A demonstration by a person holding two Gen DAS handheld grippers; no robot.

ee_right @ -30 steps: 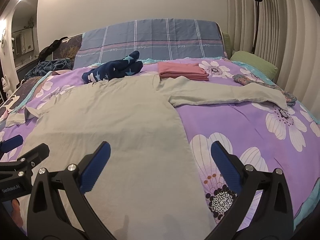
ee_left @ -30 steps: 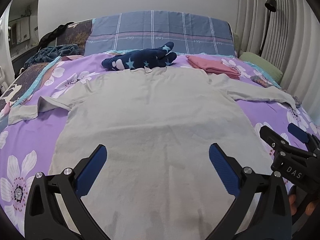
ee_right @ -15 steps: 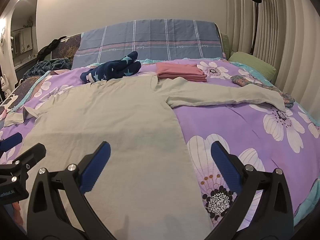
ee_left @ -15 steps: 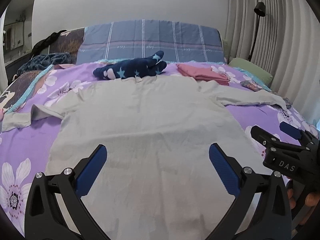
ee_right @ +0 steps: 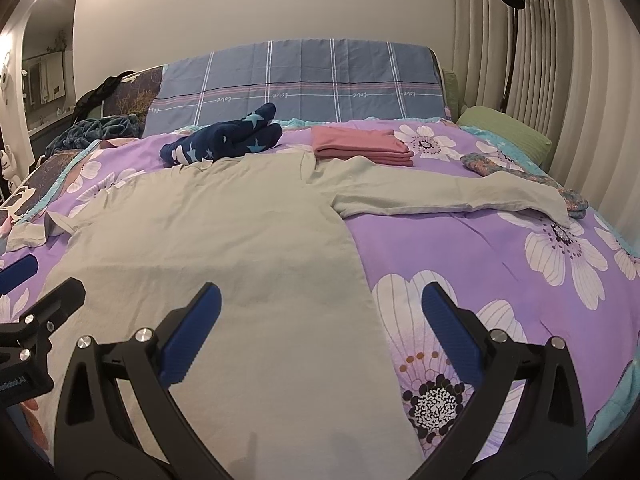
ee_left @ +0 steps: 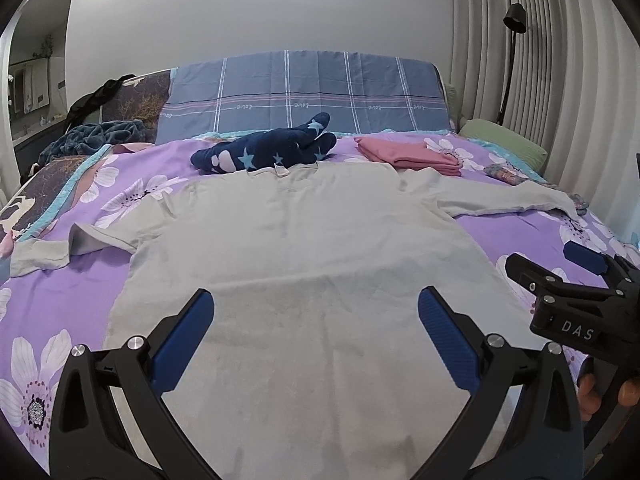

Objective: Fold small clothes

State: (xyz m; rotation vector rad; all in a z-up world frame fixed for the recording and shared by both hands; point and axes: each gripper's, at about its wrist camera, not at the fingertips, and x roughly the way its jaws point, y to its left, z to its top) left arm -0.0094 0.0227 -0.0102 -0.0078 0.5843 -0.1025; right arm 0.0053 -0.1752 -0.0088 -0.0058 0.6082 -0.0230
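A grey long-sleeved shirt (ee_left: 304, 248) lies spread flat on the bed (ee_right: 480, 248), which has a purple cover with white flowers. Its neck points to the headboard and its hem is near the two claws. The sleeve on the right side (ee_right: 448, 196) is stretched out straight, and its cuff touches a small patterned cloth (ee_right: 532, 176). The sleeve on the left side (ee_left: 60, 248) is bent and crumpled near the bed edge.

Just behind the collar lies a dark blue garment with stars (ee_left: 268, 150), and it touches the shirt's neck. Beside it, a folded pink cloth (ee_left: 408, 156) lies next to the shirt's shoulder. A blue checked pillow (ee_right: 296, 80) leans at the head of the bed, and a green pillow (ee_right: 504, 132) lies near the curtain.

The left claw (ee_left: 316, 328) is released, wide apart above the lower part of the shirt, holding nothing. The right claw (ee_right: 320, 320) is released too, above the shirt's right side edge, with one finger over the shirt and one over the cover.
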